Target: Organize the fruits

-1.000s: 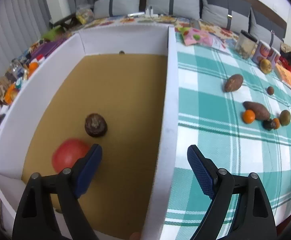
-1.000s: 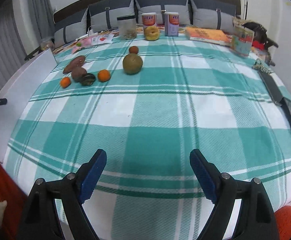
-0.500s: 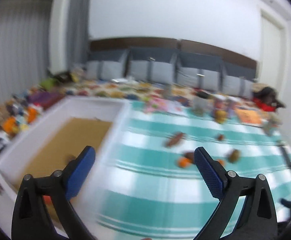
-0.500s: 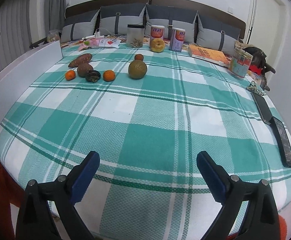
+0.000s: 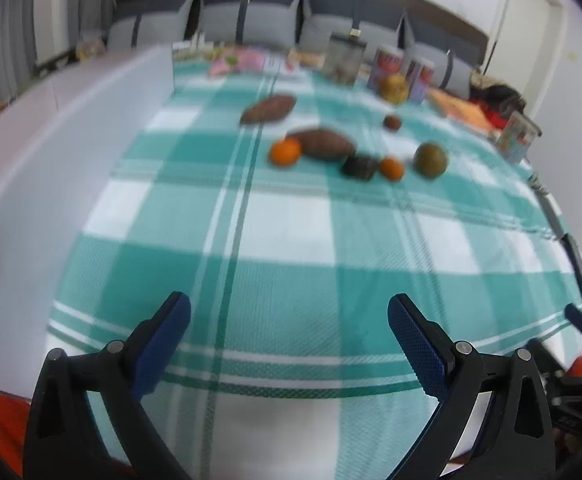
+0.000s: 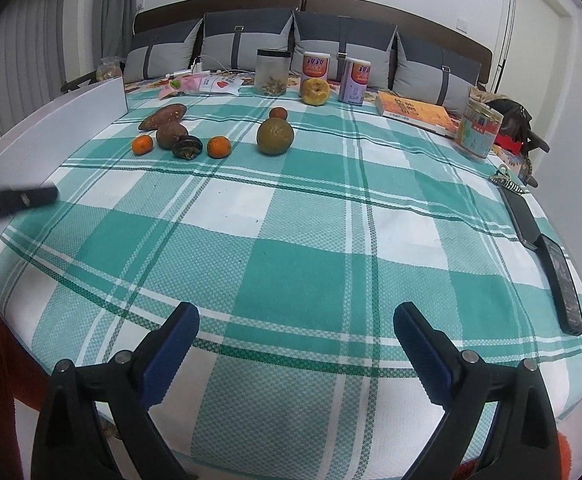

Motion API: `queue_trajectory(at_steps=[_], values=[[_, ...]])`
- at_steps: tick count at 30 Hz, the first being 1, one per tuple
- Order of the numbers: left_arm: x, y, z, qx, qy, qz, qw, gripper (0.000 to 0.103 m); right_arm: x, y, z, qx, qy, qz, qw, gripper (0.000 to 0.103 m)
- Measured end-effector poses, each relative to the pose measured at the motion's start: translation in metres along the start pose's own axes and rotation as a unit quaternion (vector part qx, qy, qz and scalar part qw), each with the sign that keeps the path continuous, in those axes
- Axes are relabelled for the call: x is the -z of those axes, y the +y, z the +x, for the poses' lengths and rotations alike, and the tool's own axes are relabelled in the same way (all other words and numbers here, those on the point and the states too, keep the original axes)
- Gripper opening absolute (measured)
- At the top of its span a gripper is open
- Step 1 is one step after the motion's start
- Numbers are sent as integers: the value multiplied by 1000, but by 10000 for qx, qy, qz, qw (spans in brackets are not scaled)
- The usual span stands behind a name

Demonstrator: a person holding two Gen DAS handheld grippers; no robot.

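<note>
The bed (image 6: 311, 216), spread with a green-and-white checked cloth, fills both views; along its edge at about nine o'clock runs the wall of the white box (image 6: 51, 136), which I judge to be where the fruit is meant to go; at twelve o'clock, past the cloth, stand cushions, cans and a jar, no part of the job. The fruits lie in a loose cluster toward eleven o'clock in the right wrist view: the big green fruit (image 6: 275, 136) at the cluster's right; two brown tubers (image 6: 163, 116) at its left; a dark shrivelled fruit (image 6: 187, 148) between two small oranges, the left orange (image 6: 142, 145) and the right orange (image 6: 219, 147); a small brown fruit (image 6: 278, 113) just behind the green one; a yellow fruit (image 6: 314, 91) farther back between the cans.

The left gripper (image 5: 289, 328) hangs over bare cloth, spread wide and holding nothing; the right gripper (image 6: 296, 334) is likewise spread wide and empty, low at six o'clock. The left view is blurred, so fine detail there cannot be trusted.

The step in hand looks like the reach for the next fruit; to do it well, I would take a piece from the cluster's outer edge, such as the left orange, so neighbours are not knocked; come down from above with the fingers astride its widest part; close gently, since round fruit rolls on soft bedding; lift clear before crossing the box wall.
</note>
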State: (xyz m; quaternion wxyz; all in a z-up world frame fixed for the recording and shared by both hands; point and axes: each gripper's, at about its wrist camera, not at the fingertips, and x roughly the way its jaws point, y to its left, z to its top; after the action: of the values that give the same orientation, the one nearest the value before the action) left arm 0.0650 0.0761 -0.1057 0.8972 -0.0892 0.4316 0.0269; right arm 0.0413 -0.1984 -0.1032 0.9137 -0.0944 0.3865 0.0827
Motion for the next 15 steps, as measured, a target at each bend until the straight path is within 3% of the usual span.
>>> queue_trajectory(at_steps=[6, 12, 15], values=[[0, 8, 25, -30, 291, -112, 9995, 99, 1, -1, 2, -23, 37, 16, 10000, 97], [-11, 10, 51, -199, 516, 188, 9983, 99, 1, -4, 3, -14, 52, 72, 10000, 97], [-13, 6, 57, -369, 448, 452, 9973, 100, 1, -4, 4, -12, 81, 90, 9999, 97]])
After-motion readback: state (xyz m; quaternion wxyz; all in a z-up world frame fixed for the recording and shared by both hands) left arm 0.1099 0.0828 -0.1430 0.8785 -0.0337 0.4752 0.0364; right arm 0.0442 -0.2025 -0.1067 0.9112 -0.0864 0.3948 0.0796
